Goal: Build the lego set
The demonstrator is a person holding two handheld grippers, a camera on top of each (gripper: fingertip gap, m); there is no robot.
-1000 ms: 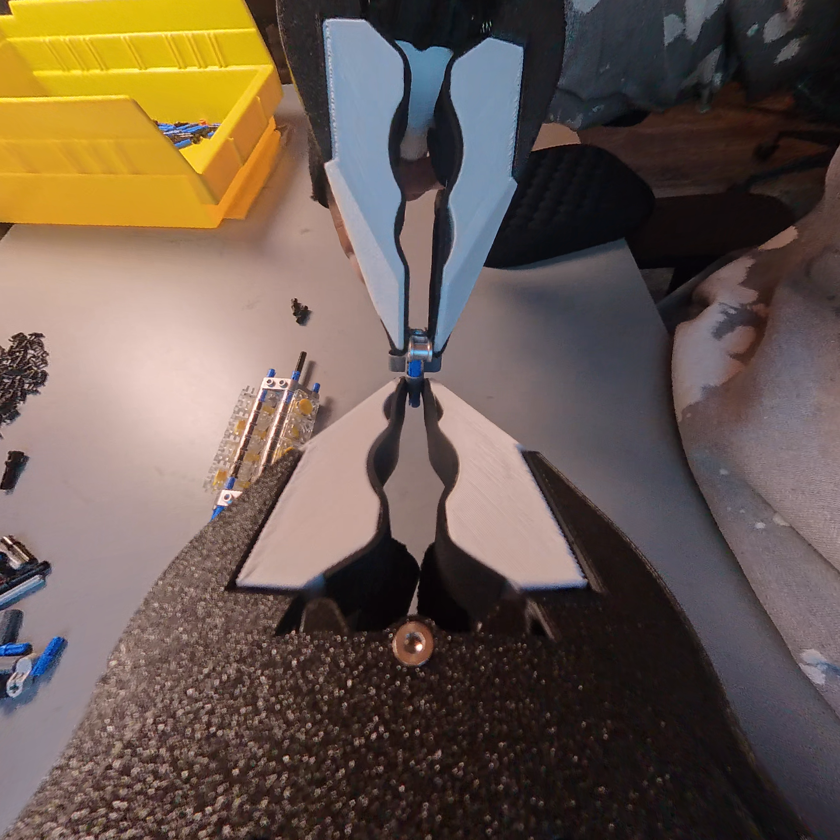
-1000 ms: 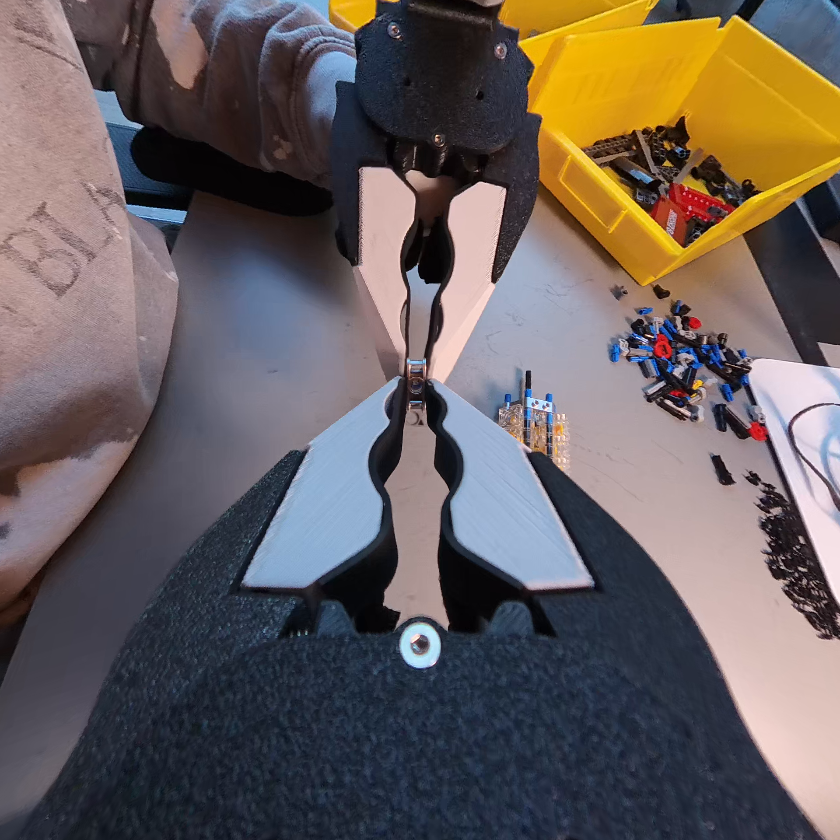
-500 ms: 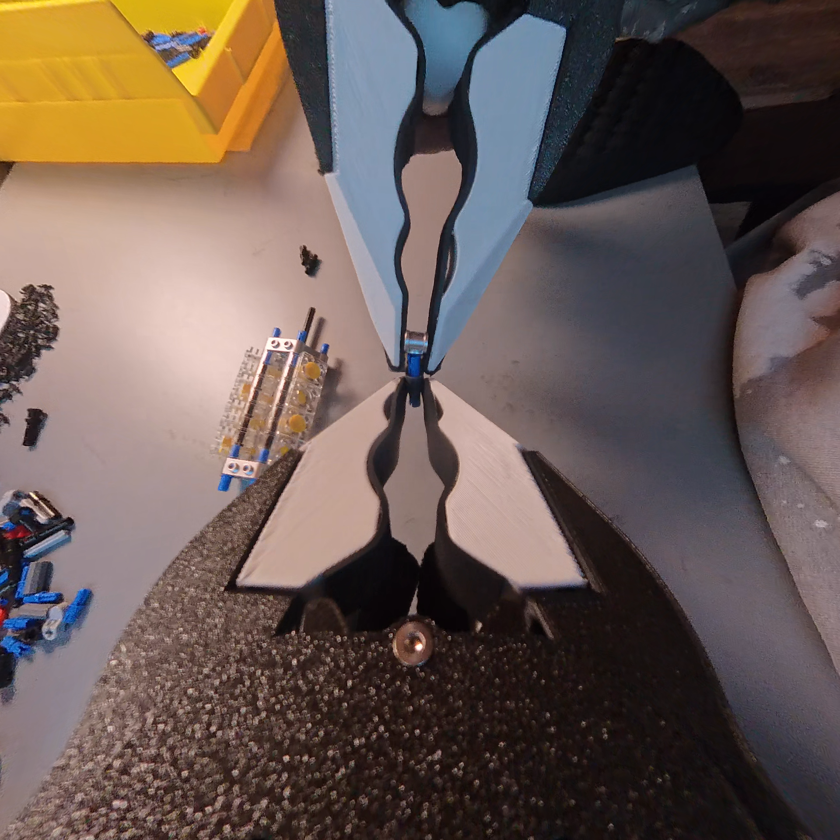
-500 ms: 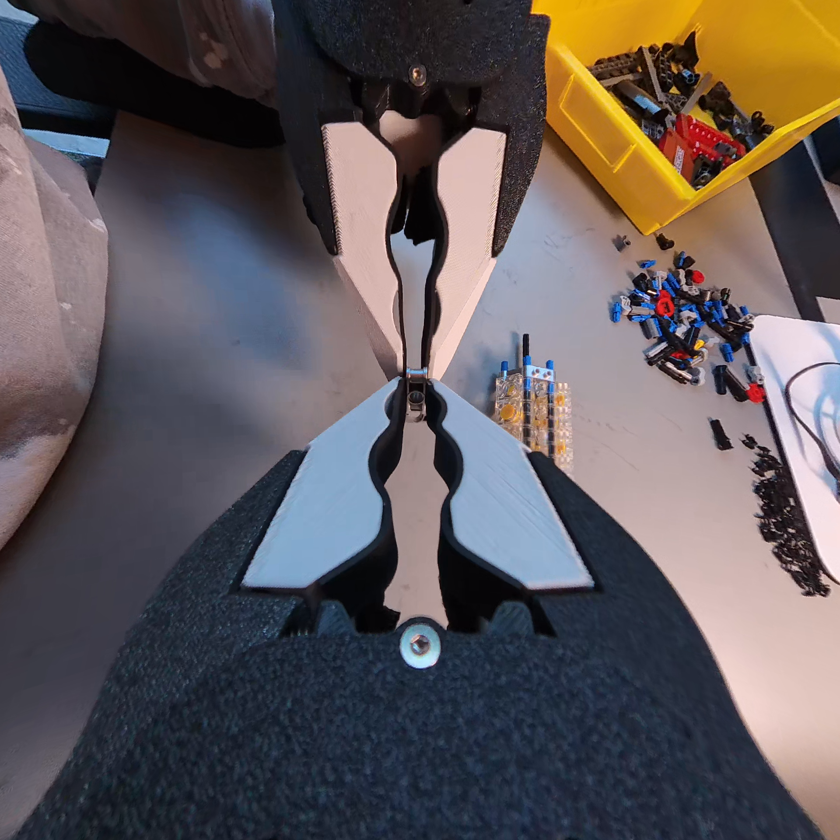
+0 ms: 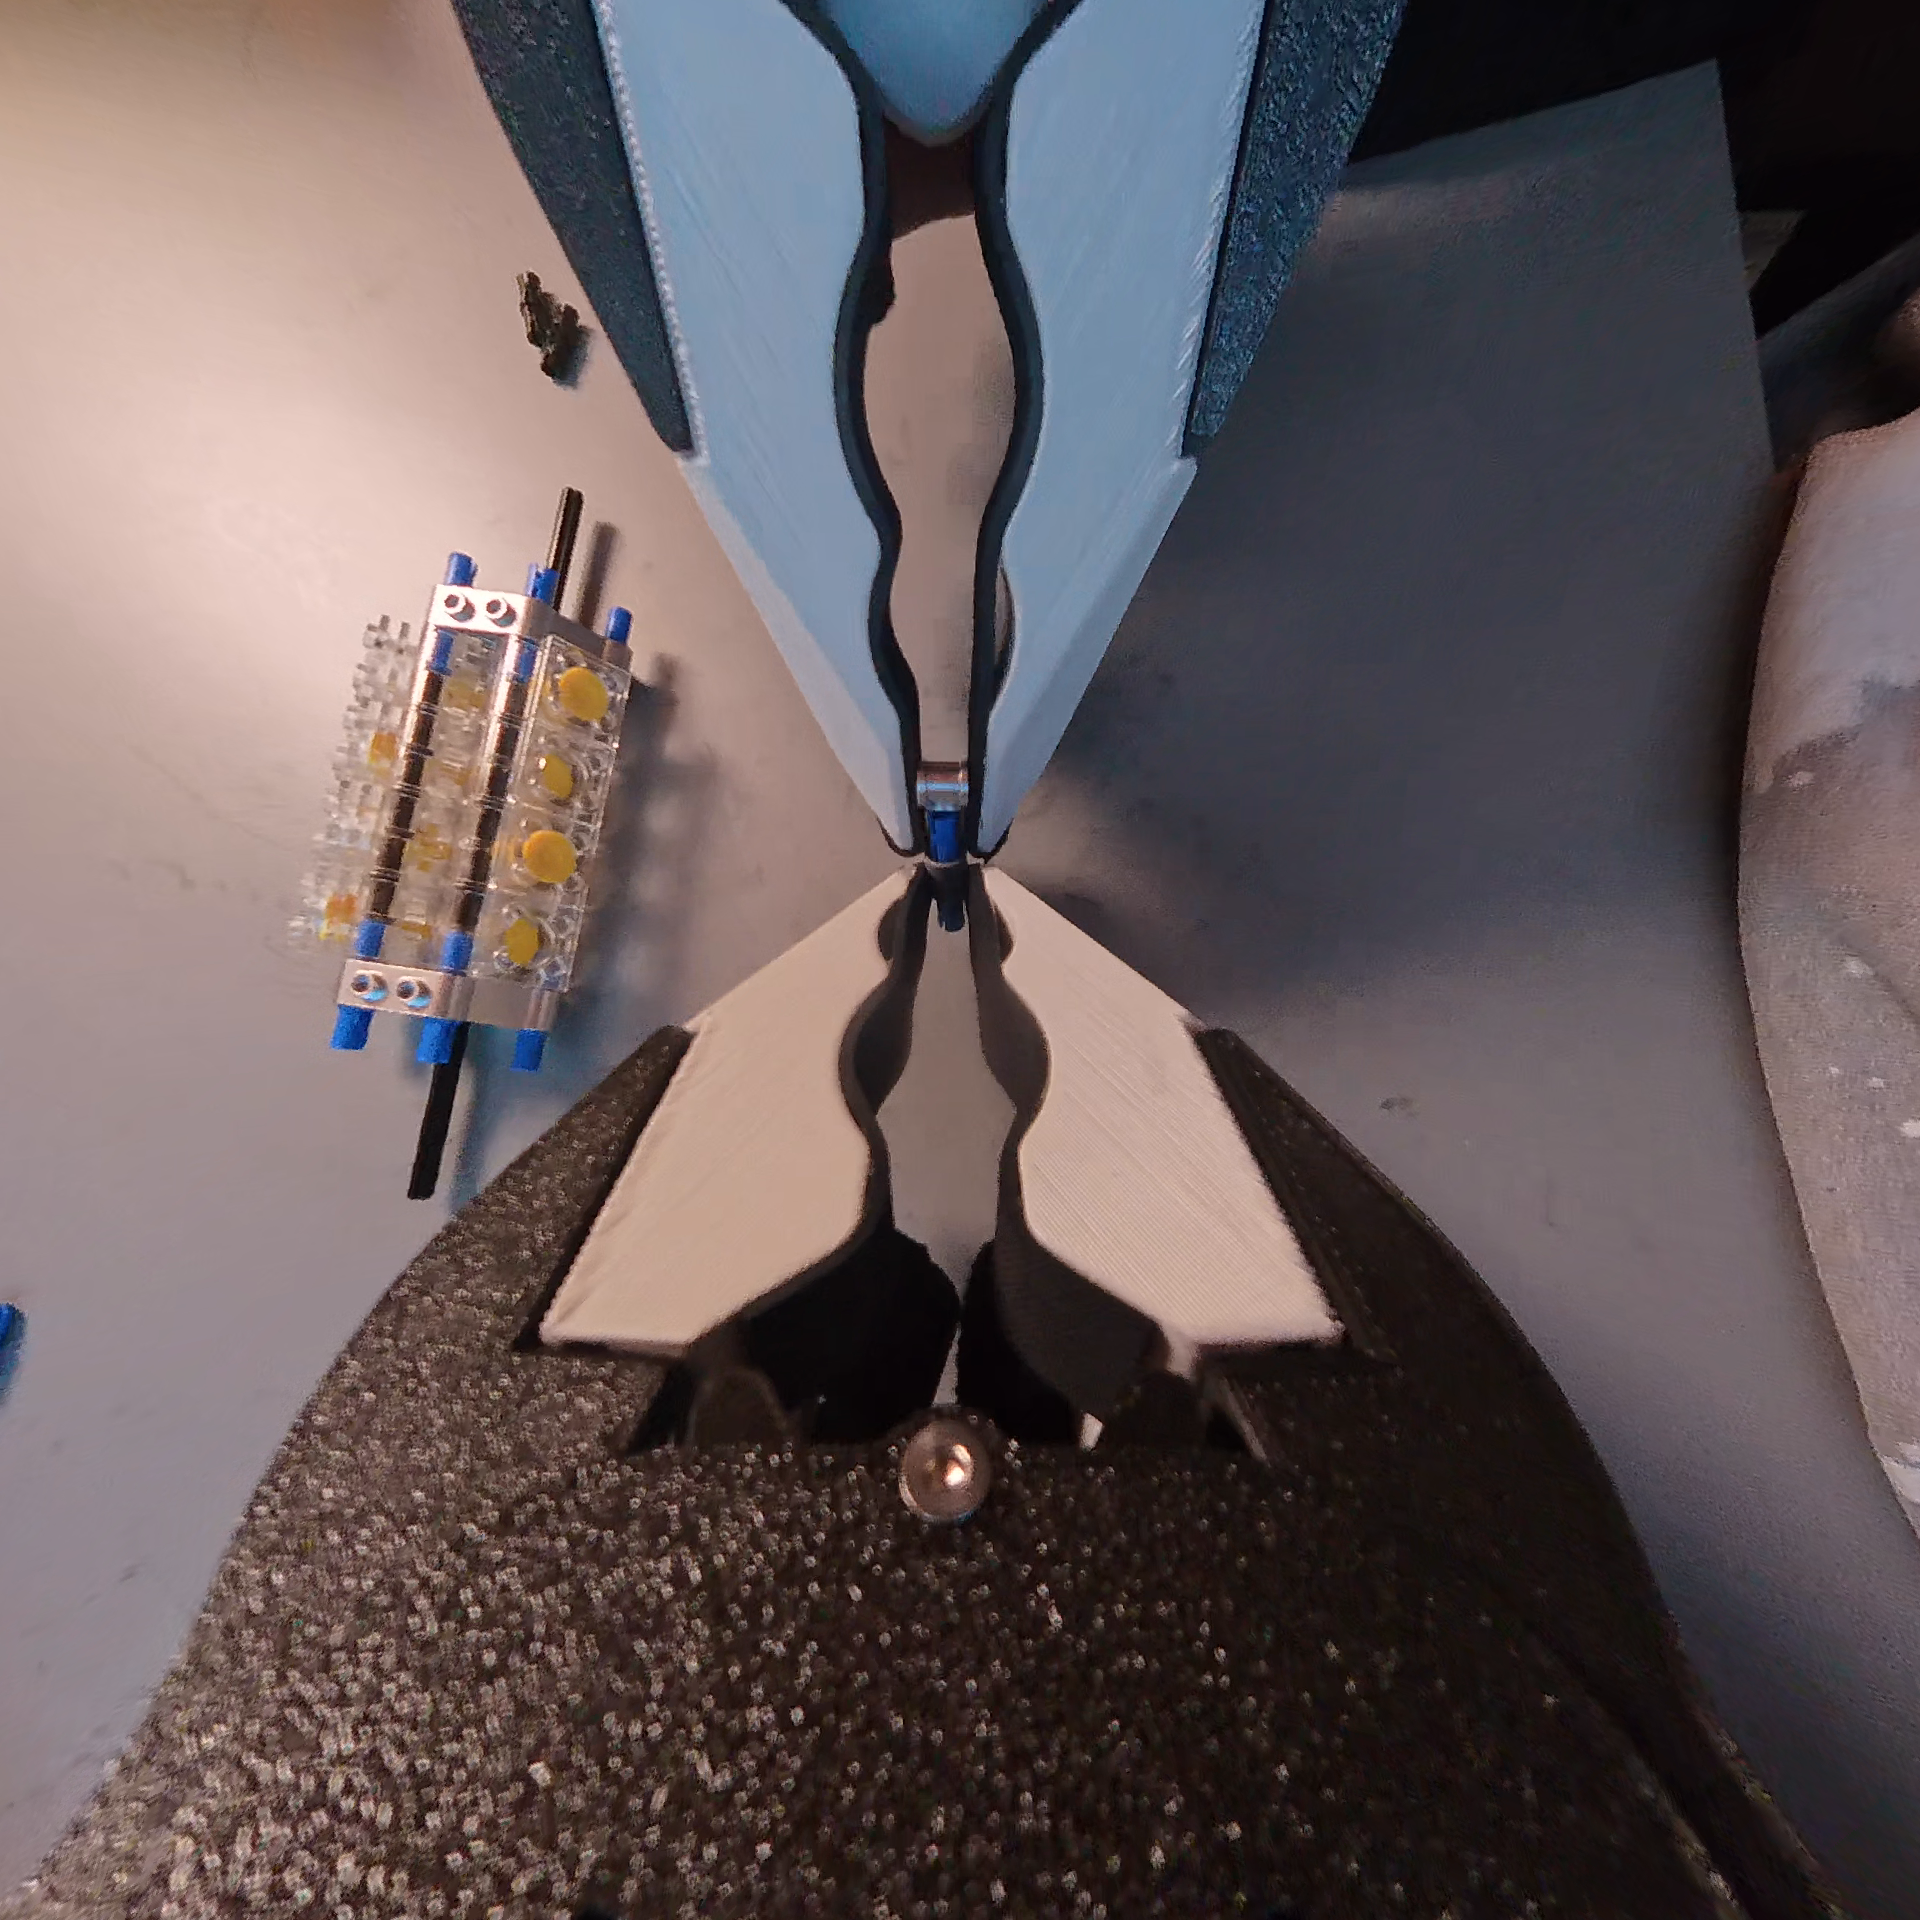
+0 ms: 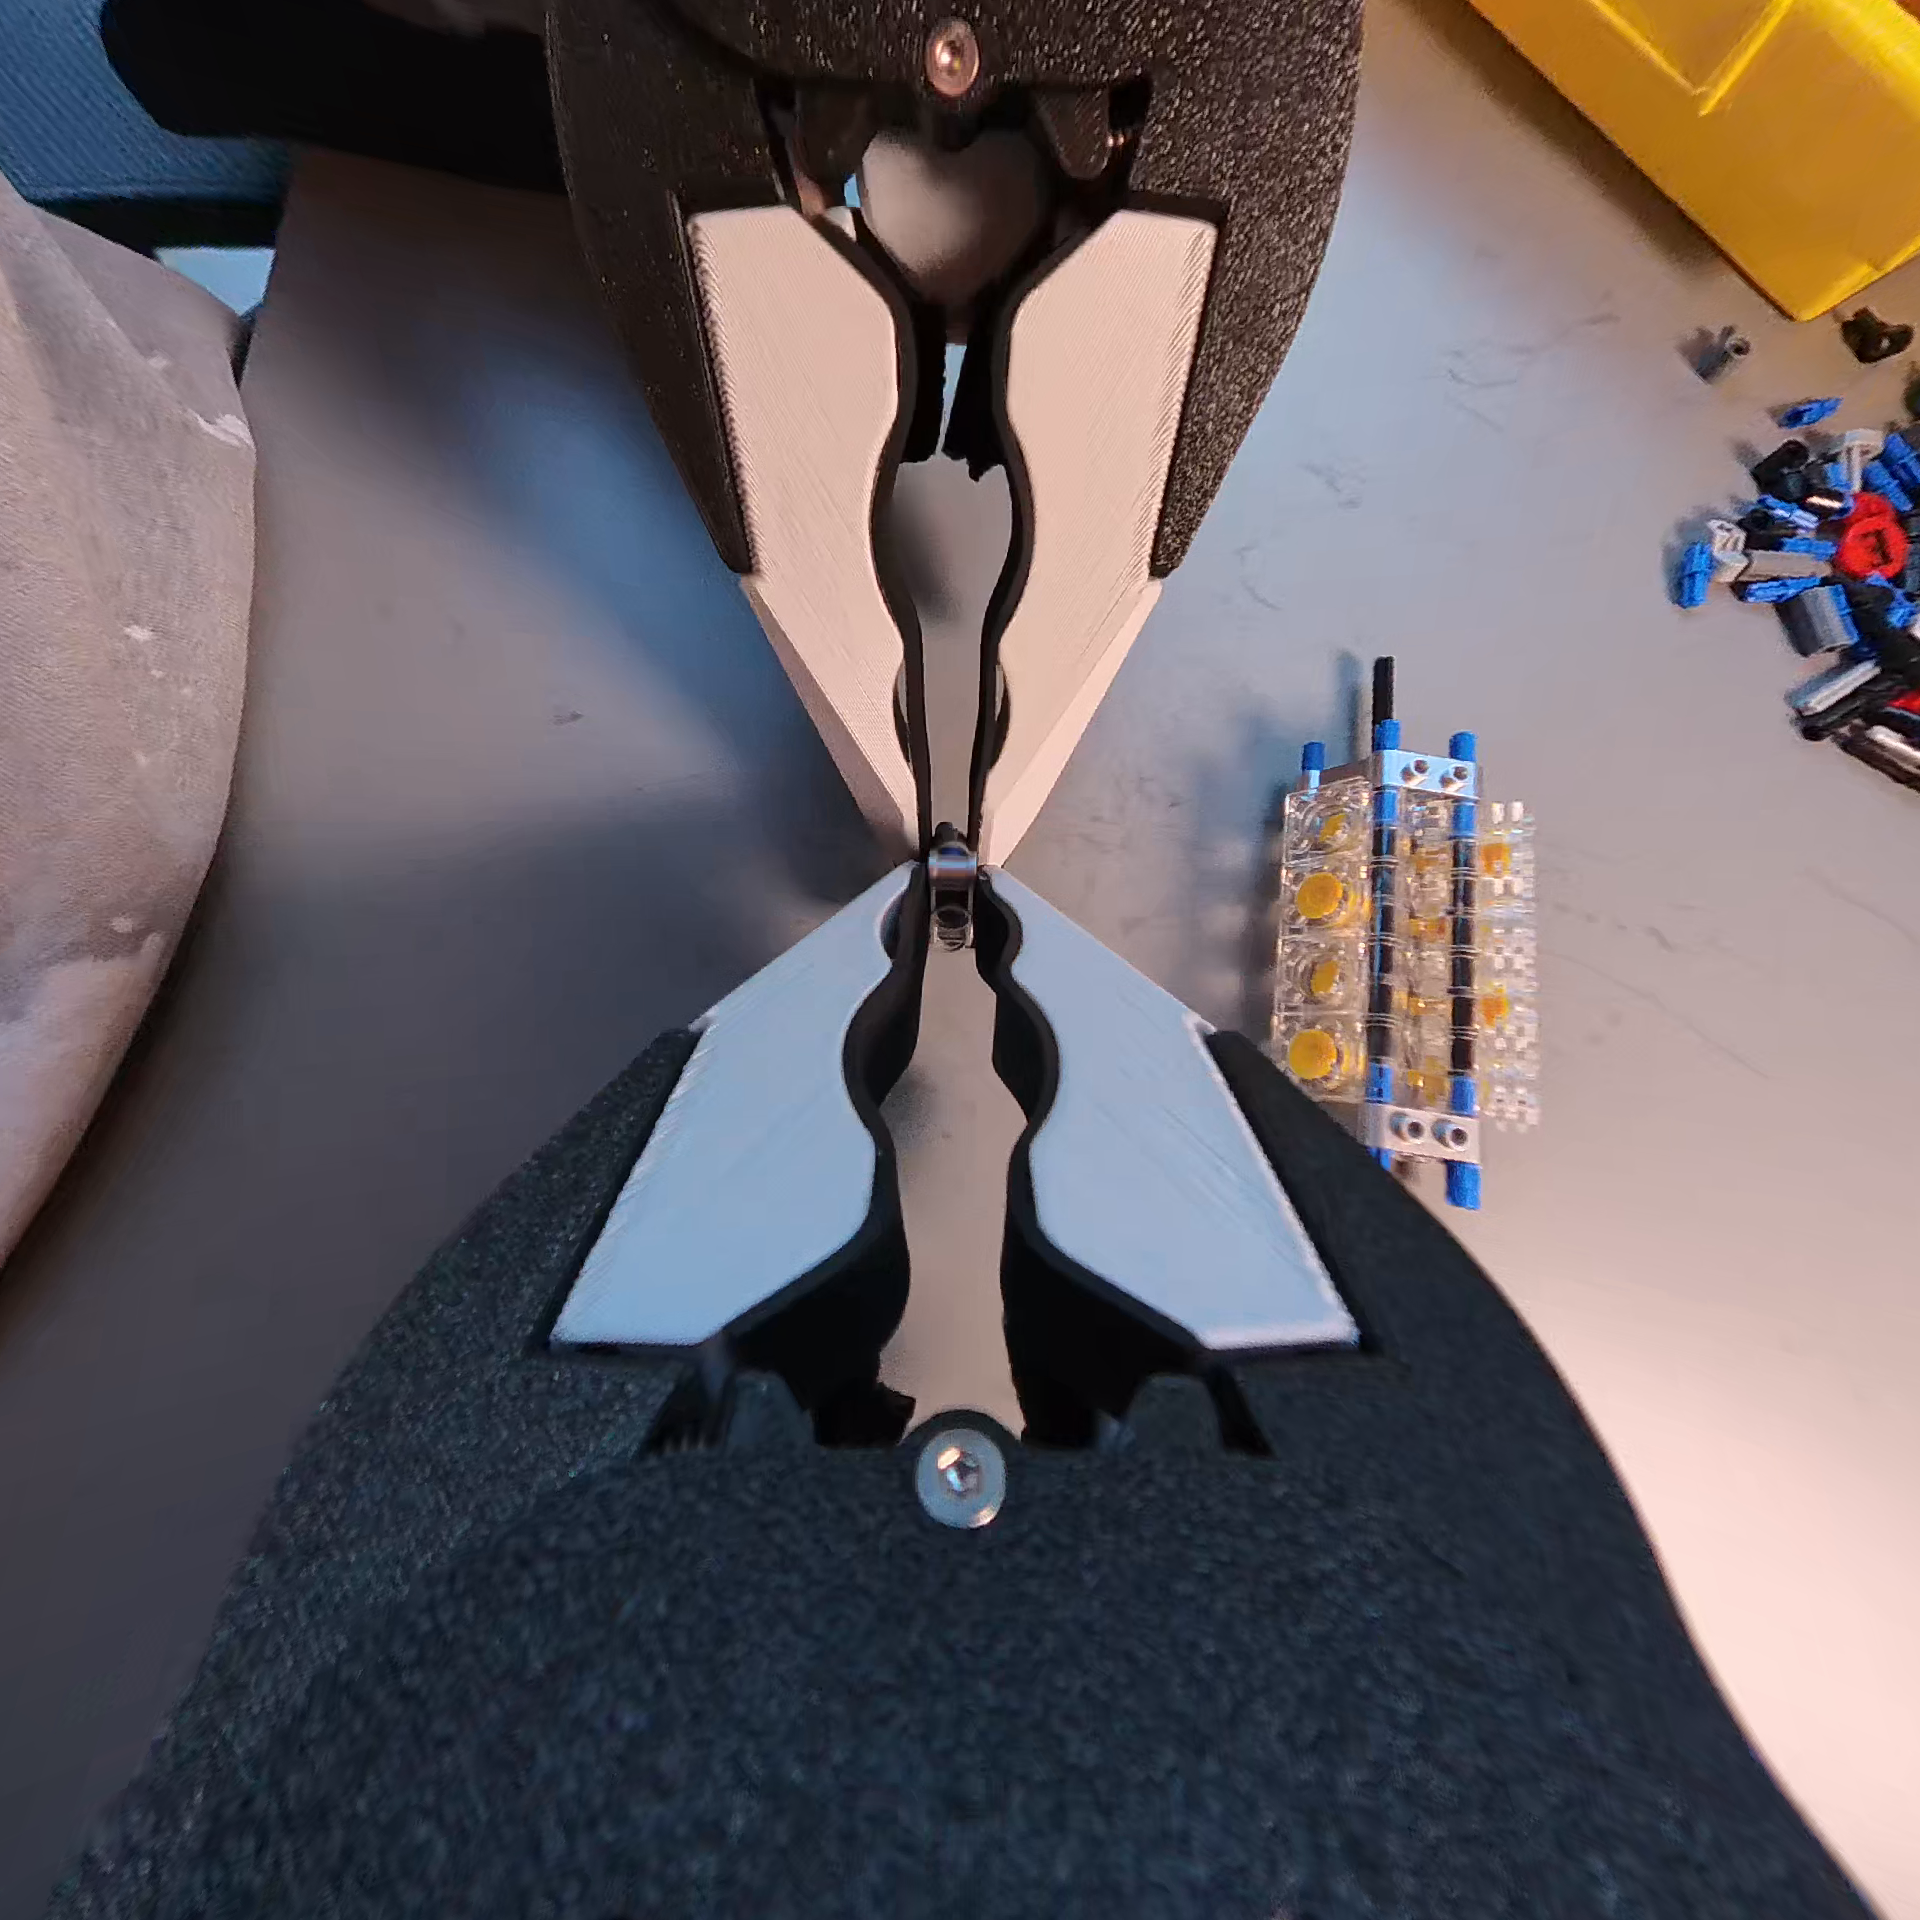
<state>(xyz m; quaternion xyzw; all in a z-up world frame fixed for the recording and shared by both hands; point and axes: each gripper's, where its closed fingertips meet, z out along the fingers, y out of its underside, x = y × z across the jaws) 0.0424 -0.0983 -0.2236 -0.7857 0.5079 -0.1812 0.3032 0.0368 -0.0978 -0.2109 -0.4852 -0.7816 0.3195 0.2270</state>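
Left gripper (image 5: 943,902) pinches a blue pin (image 5: 943,847), long axis along its fingers, tip-to-tip with right gripper (image 6: 948,914) clamping a grey connector (image 6: 950,891).

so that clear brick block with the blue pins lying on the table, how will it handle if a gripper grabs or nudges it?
The clear brick block is probably light, hollow-looking plastic. Lying flat, it should slide, not roll. Its black rod and blue pins stick out, so they may snag or shift.
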